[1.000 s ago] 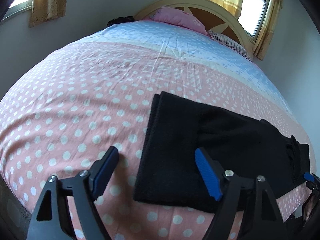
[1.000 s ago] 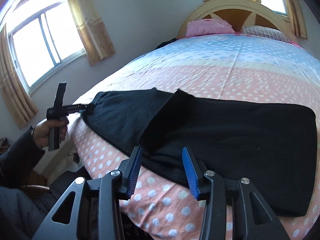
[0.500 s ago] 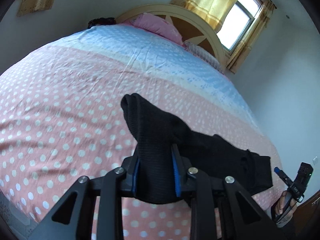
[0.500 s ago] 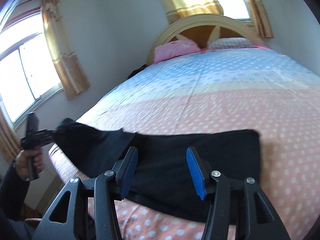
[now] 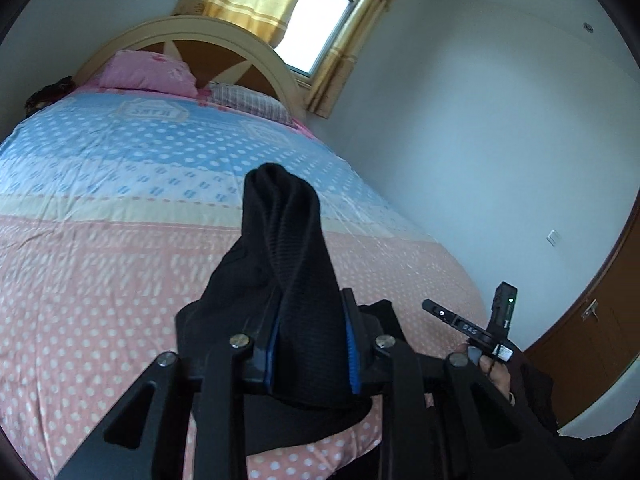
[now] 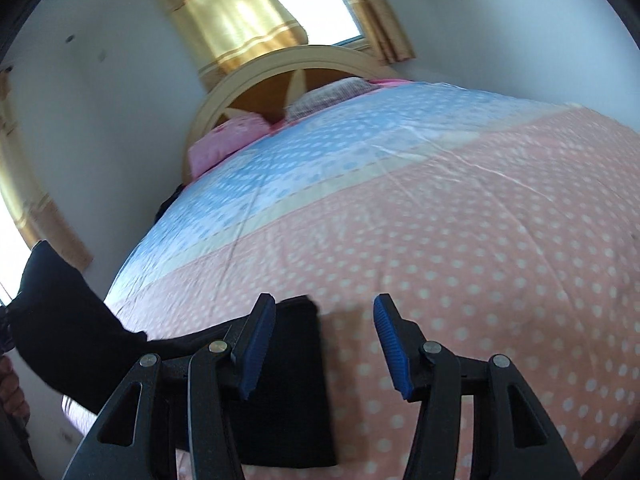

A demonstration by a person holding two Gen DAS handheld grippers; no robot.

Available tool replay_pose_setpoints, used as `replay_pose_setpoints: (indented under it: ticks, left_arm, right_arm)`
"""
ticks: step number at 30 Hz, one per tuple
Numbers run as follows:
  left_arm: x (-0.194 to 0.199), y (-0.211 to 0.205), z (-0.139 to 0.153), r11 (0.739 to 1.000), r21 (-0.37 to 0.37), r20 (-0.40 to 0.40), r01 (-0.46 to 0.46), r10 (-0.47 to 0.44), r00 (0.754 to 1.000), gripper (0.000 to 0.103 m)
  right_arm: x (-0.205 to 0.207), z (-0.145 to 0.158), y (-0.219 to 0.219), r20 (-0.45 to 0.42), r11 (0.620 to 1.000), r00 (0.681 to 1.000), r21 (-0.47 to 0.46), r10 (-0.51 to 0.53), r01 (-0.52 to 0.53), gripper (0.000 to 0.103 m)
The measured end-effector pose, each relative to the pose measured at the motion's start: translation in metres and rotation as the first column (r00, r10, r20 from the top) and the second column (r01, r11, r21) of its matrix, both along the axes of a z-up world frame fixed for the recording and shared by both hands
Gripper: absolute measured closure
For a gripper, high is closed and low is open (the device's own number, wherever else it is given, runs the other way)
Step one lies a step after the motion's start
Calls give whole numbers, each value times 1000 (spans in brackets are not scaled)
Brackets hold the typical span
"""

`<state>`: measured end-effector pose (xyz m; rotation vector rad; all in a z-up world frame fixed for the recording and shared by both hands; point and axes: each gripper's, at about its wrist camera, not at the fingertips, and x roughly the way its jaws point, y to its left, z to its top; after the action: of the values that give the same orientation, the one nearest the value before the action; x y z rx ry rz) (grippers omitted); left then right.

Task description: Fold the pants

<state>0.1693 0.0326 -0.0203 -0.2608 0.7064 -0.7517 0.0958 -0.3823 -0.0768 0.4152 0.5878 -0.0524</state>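
The black pants [image 5: 288,264] lie at the near edge of the bed. My left gripper [image 5: 312,348] is shut on one end of them and holds it lifted, so the cloth bunches upward between the blue pads. In the right wrist view the pants [image 6: 288,380] lie flat under the left finger, and their lifted end [image 6: 60,320] hangs at the far left. My right gripper [image 6: 324,348] is open and empty, above the pants' right edge and the bedspread. The right gripper also shows in the left wrist view [image 5: 472,328], held in a hand.
The bed [image 5: 100,240] has a pink dotted spread with a blue band toward the headboard [image 5: 192,36]. Pillows [image 5: 148,72] lie at the head. A white wall [image 5: 480,140] and a brown door [image 5: 592,336] stand to the right. Curtained windows are behind the headboard.
My left gripper closed on the pants' end and has lifted it higher and toward the right. My right gripper swung right, off the middle of the pants, still open.
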Motion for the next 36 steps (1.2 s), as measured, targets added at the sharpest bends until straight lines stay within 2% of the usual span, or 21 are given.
replay_pose_setpoints:
  ticks: [5,11,19,23,26,28,31,32,36]
  left_arm:
    - [11,-67,-3,994,51,-34,97,-95,995,76]
    - [12,-129,-35,974,124,-113,190,-176,978,76]
    - [7,-198,-75,945,230,-162,233,-199,966,76]
    - [5,-219,-91,924,286,-164,254,-214,963,76]
    - [-2,-228,-93,910,320,-145,262,-226,963,72]
    - [-10,-229,-86,909,324,-113,261,-236,965,58]
    - [-25,-226,-72,911,305,-67,278,-271,960,53]
    - [-28,-223,-68,910,312,-42,271,-272,961,48]
    - [-38,-190,-54,920,356,86,161,-204,975,24]
  right_arm:
    - [0,-6,-11,-9,999,1000,24,-30,30,50]
    - [6,-11,-8,-23,1000,1000,25,-7,8,50]
    - [11,-24,-15,-55,999,998,47,-15,18,50]
    - [14,-30,-19,-72,998,997,65,-12,17,50]
    - [14,-33,-22,-79,997,997,77,-8,14,50]
    - [14,-34,-26,-83,995,996,102,-6,15,50]
    - [9,-29,-30,-74,989,997,145,3,7,50]
    - [7,-24,-30,-62,986,998,164,13,-3,50]
    - [3,0,-9,-36,970,992,219,120,-110,48]
